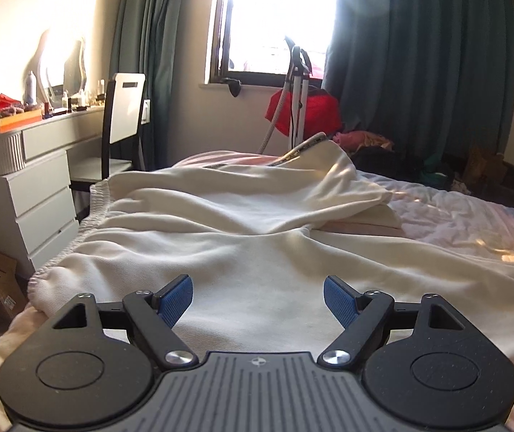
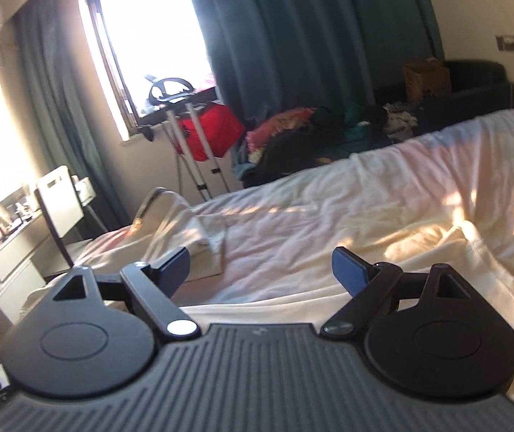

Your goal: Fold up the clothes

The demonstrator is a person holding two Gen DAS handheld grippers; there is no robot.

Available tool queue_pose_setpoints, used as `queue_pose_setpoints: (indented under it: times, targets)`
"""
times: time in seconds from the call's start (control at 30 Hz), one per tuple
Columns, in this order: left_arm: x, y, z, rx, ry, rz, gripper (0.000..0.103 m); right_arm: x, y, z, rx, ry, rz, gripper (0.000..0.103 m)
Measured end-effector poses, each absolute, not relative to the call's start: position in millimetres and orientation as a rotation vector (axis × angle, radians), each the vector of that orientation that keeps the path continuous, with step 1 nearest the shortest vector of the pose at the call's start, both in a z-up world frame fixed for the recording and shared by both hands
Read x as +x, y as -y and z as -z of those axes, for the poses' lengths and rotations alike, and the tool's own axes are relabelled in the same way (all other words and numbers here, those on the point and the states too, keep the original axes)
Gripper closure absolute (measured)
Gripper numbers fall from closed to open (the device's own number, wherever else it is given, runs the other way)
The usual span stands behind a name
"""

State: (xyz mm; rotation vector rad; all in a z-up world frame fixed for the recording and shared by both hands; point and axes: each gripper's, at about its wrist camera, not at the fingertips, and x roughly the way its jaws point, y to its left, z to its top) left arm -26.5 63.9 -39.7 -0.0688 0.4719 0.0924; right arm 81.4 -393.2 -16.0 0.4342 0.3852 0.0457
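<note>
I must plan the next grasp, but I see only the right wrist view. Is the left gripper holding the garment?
Observer: No. The left gripper is open above the cream garment, holding nothing.
Operator: Where is the elastic waistband?
Observer: The waistband runs along the garment's left edge, near the white drawers.
Operator: Is the garment flat?
Observer: No, its far part is bunched and folded over.
</note>
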Motion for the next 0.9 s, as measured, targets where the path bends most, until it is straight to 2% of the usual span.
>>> queue_pose_setpoints:
  times: [0.23, 0.5, 0.7, 0.9]
  targets:
    - [-23, -64, 46, -0.049, -0.506, -0.104, 0.021, 47, 339, 2, 0.460, -0.364, -0.074, 0.016]
    - [-9, -48, 58, 0.009, -0.524, -0.089, 0.017, 27, 310, 27, 0.369, -0.381, -0.107, 0.016]
    - [61, -3, 77, 0.110, -0.559, -0.061, 0.016, 20, 308, 30, 0.378, -0.323, -0.118, 0.016]
    - [151, 62, 87, 0.054, -0.602, 0.013, 0.017, 36, 341, 54, 0.429, -0.390, -0.034, 0.015]
